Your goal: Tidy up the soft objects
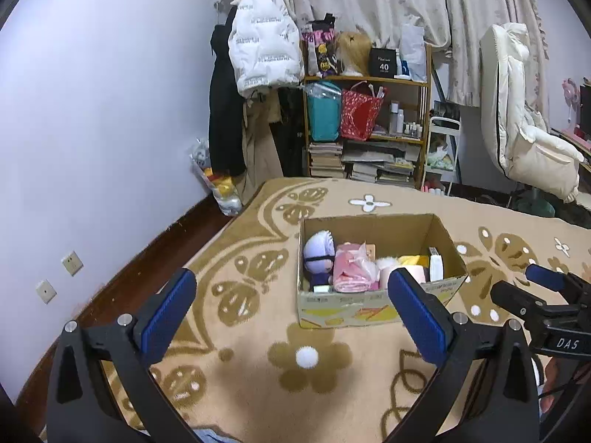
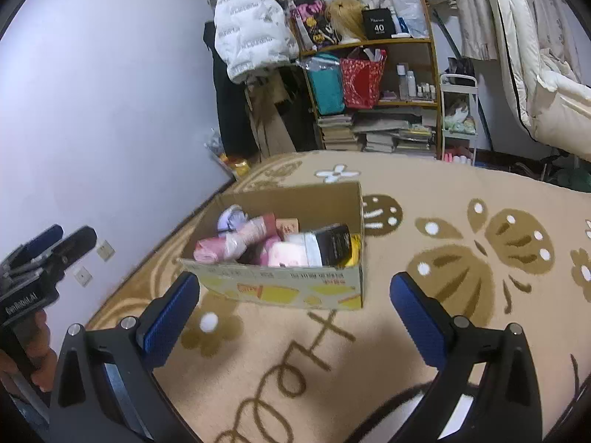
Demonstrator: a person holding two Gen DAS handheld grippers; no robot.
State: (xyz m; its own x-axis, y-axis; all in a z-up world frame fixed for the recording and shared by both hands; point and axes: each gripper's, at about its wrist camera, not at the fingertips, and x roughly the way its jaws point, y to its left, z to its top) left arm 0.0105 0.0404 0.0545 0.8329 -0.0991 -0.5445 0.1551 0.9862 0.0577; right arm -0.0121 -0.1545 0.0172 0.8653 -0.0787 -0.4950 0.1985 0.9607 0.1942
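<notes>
An open cardboard box (image 1: 369, 306) stands on the beige carpet, also seen in the right wrist view (image 2: 280, 288). Inside lie a purple plush doll (image 1: 319, 258), a pink bagged soft item (image 1: 352, 269), a pink pack (image 2: 288, 254) and a black box (image 2: 334, 245). My left gripper (image 1: 291, 295) is open and empty, above the carpet just before the box. My right gripper (image 2: 295, 295) is open and empty, level with the box's near wall. The right gripper shows at the right edge of the left wrist view (image 1: 532, 288).
A white pom-pom (image 1: 307, 357) lies on the carpet in front of the box. A wooden shelf (image 1: 369, 118) with bags, bottles and stacked books stands at the back. Coats hang beside it (image 1: 262, 44). A white padded chair (image 1: 524, 140) is at the right.
</notes>
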